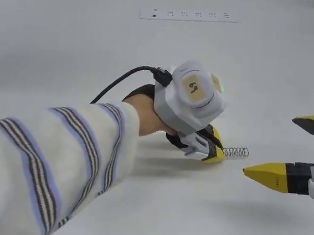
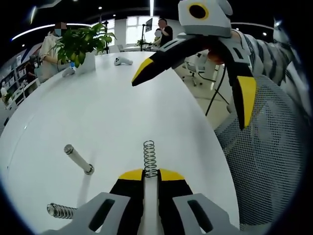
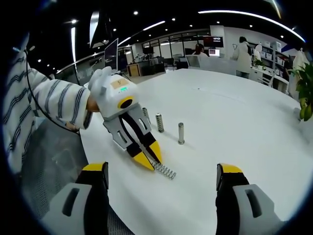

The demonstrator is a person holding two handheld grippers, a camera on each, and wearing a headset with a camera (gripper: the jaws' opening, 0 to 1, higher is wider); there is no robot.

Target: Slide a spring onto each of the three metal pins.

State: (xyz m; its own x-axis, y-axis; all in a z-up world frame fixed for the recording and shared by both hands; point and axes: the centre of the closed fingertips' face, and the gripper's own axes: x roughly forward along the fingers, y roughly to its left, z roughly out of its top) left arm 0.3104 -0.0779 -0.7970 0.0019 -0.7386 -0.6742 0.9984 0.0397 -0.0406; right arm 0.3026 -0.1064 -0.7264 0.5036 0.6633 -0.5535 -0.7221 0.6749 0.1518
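You are gripping one end of a spring (image 1: 235,152) in the closed jaws of the left gripper (image 1: 216,154), close to the desk (image 1: 97,45), and are holding the right gripper (image 1: 273,146), jaws wide apart, just right of it.

Spring (image 1: 235,152) seemingly rests on table (image 1: 97,45), pins (image 3: 181,133) standing near it.
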